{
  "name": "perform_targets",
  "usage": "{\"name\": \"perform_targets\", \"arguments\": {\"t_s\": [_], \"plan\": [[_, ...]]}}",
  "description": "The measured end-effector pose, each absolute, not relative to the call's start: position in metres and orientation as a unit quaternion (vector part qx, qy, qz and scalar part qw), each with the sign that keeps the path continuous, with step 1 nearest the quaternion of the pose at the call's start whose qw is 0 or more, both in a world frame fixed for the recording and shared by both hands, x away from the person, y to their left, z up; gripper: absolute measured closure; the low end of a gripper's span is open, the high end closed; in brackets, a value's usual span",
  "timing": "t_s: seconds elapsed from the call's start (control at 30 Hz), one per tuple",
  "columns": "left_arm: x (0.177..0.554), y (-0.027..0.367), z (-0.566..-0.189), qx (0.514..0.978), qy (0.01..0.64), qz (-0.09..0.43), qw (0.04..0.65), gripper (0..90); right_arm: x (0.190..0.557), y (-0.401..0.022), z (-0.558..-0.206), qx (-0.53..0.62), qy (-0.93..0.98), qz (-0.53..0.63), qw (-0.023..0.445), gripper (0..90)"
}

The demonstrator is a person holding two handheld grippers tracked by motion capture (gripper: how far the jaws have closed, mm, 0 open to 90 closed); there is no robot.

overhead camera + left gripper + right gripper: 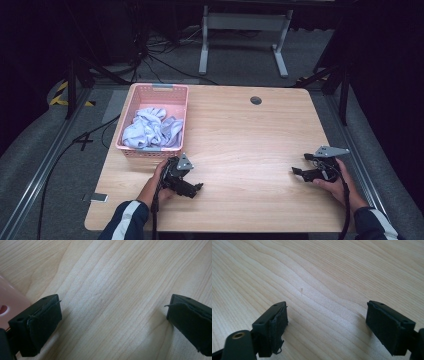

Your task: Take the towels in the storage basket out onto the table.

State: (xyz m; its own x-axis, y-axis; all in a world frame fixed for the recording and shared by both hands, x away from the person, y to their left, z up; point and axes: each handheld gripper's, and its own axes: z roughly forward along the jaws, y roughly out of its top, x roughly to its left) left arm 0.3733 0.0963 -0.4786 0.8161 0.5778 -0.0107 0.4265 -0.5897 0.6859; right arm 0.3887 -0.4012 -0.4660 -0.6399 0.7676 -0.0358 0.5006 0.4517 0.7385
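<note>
At the near edge of the desk [240, 130], the left tool [196, 188] rested in the person's left hand [159, 181] with jaws spread wide and nothing between them, bare wood showing in the left gripper view. The right tool [299, 164], held well apart near the right edge, was likewise open and empty over bare wood. Farther back, just beyond the left tool, the pink basket [131, 119] stood at the desk's left side with crumpled pale cloth [150, 129] lying inside it.
</note>
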Motion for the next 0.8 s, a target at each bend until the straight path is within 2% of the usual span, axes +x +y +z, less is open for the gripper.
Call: {"name": "perform_targets", "arguments": {"t_s": [0.4, 0.53, 0.57, 0.6, 0.63, 0.7, 0.73, 0.8], "plan": [[0.371, 0.103, -0.479, 0.882, 0.29, 0.111, 0.355, 0.3, 0.39, -0.401, -0.466, 0.382, 0.832, 0.357, 0.187, 15.2], [0.372, 0.111, -0.474, 0.896, 0.27, 0.1, 0.337, 1.1, 0.391, -0.401, -0.466, 0.379, 0.833, 0.357, 0.186, 15.2], [0.372, 0.111, -0.474, 0.896, 0.27, 0.1, 0.337, 8.2, 0.391, -0.401, -0.466, 0.379, 0.833, 0.357, 0.186, 15.2], [0.371, 0.115, -0.471, 0.892, 0.268, 0.097, 0.352, 20.2, 0.391, -0.401, -0.466, 0.378, 0.834, 0.357, 0.184, 15.1], [0.37, 0.117, -0.469, 0.893, 0.268, 0.097, 0.349, 25.3, 0.391, -0.401, -0.466, 0.378, 0.834, 0.357, 0.184, 15.1], [0.369, 0.118, -0.466, 0.891, 0.27, 0.109, 0.348, 23.2, 0.391, -0.401, -0.466, 0.379, 0.834, 0.357, 0.184, 15.1], [0.368, 0.119, -0.463, 0.886, 0.272, 0.112, 0.357, 17.0, 0.391, -0.402, -0.466, 0.379, 0.834, 0.357, 0.184, 15.2], [0.365, 0.124, -0.452, 0.882, 0.263, 0.117, 0.373, 23.4, 0.391, -0.402, -0.466, 0.379, 0.834, 0.357, 0.184, 15.2]]}}
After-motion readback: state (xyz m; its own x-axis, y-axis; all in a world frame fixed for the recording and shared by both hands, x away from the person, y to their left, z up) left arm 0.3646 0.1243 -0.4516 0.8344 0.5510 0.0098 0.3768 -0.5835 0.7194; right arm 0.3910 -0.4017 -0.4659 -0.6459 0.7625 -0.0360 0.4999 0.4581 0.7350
